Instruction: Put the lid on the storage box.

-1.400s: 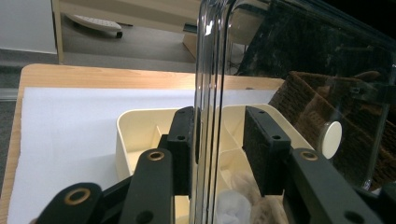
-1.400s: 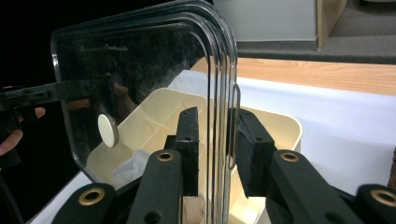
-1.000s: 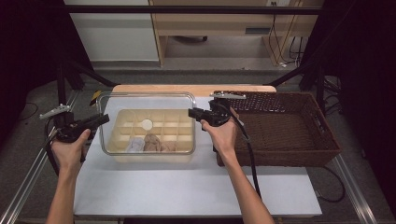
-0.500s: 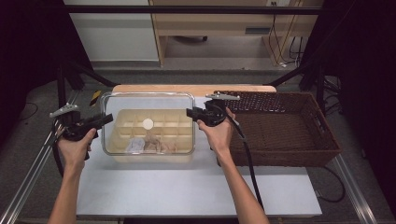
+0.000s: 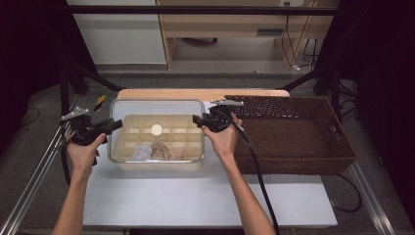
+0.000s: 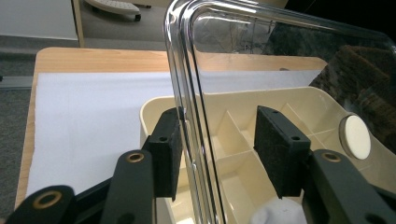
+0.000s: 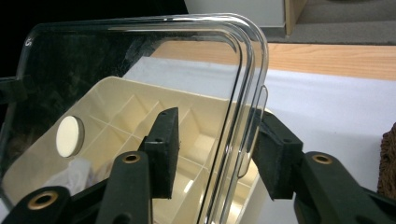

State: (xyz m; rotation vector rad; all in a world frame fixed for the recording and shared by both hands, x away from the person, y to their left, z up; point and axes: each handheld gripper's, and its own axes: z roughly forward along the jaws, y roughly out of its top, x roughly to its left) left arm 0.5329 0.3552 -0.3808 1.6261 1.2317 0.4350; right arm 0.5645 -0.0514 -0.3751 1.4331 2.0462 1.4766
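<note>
A clear lid (image 5: pixel 147 108) with rounded corners lies over a cream compartment box (image 5: pixel 156 164) on the white table. My left gripper (image 5: pixel 115 125) is at the lid's left edge and my right gripper (image 5: pixel 196 119) at its right edge. In the left gripper view the lid's rim (image 6: pixel 187 70) runs between the jaws of my left gripper (image 6: pixel 219 140), with a gap to the far pad. In the right gripper view the rim (image 7: pixel 252 56) passes between the jaws of my right gripper (image 7: pixel 215 140). Both pairs of jaws have just been opening and stand open around the rim.
A white round disc (image 5: pixel 156 129) shows through the lid. Crumpled pale cloth pieces (image 5: pixel 152 151) lie in the box's front compartments. A dark wicker basket (image 5: pixel 337 156) stands right of the box, close to my right hand. White table (image 5: pixel 195 200) lies in front.
Both hands have sunk slightly with the lid, lowering it toward the box. The jaws of both grippers have spread apart around the lid's edges.
</note>
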